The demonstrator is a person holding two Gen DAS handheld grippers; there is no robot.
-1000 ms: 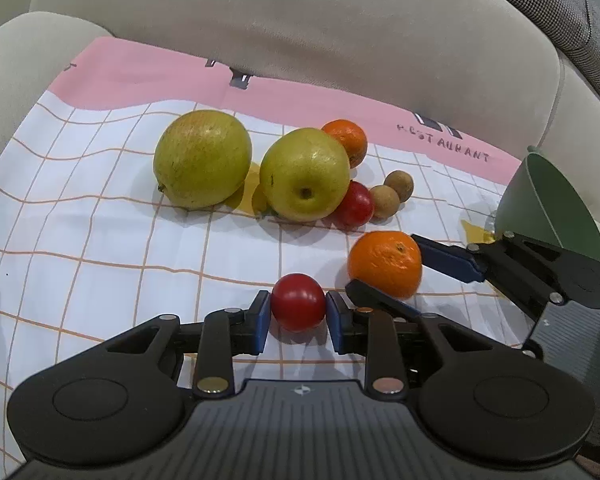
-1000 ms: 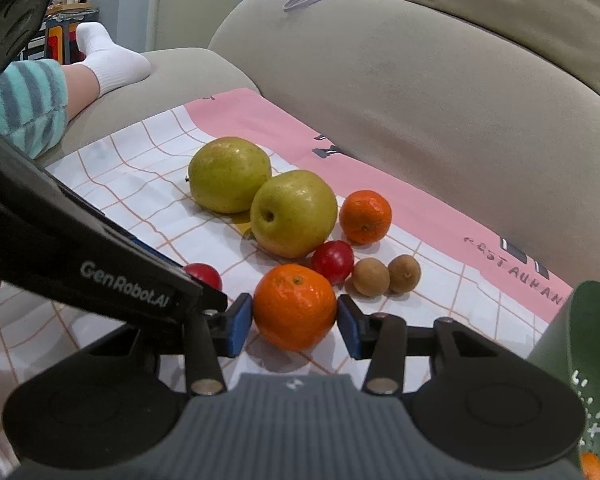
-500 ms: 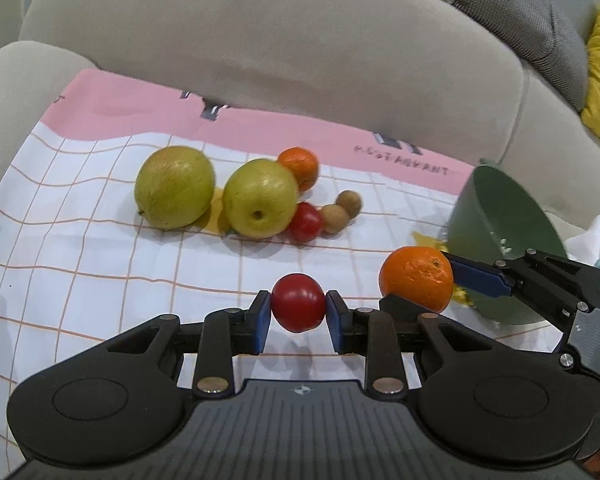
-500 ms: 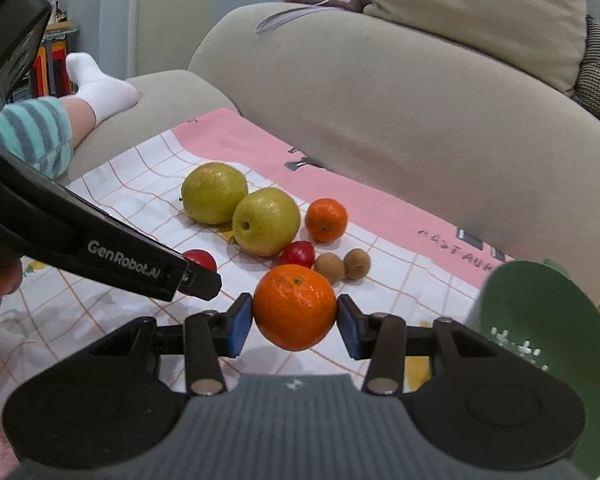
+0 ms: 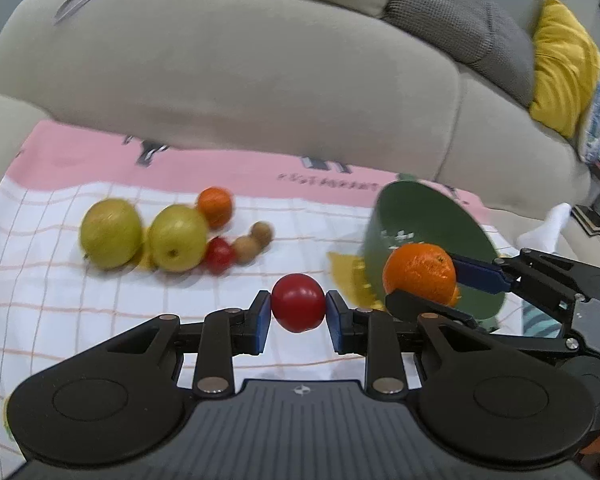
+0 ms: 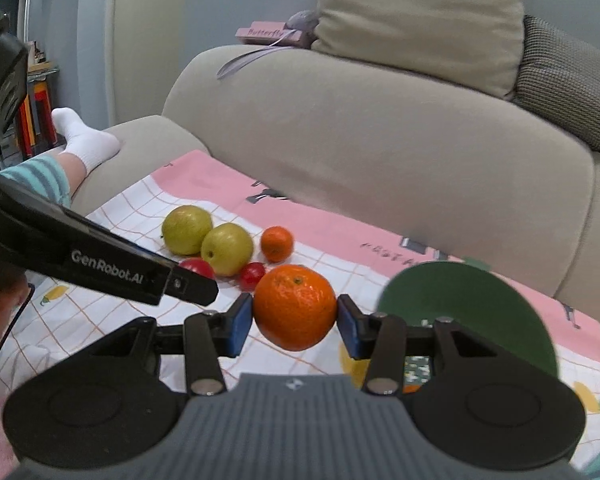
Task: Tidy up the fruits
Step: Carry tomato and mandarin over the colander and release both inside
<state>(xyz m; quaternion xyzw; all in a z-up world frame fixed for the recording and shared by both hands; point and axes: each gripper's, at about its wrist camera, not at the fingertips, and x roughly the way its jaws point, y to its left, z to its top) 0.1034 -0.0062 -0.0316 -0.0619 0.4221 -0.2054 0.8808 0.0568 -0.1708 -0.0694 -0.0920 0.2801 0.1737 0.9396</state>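
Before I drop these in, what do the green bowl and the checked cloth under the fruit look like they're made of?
Green bowl: probably plastic or melamine; the wall is thin, evenly coloured and matte, with a printed white pattern inside. Ceramic can't be ruled out.
Checked cloth: looks like a soft woven or printed fabric; it follows the sofa cushion's curve, wrinkles near the edge and shows no gloss.

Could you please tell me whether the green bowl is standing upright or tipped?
Tipped: the green bowl leans with its opening facing the camera, inner wall showing.
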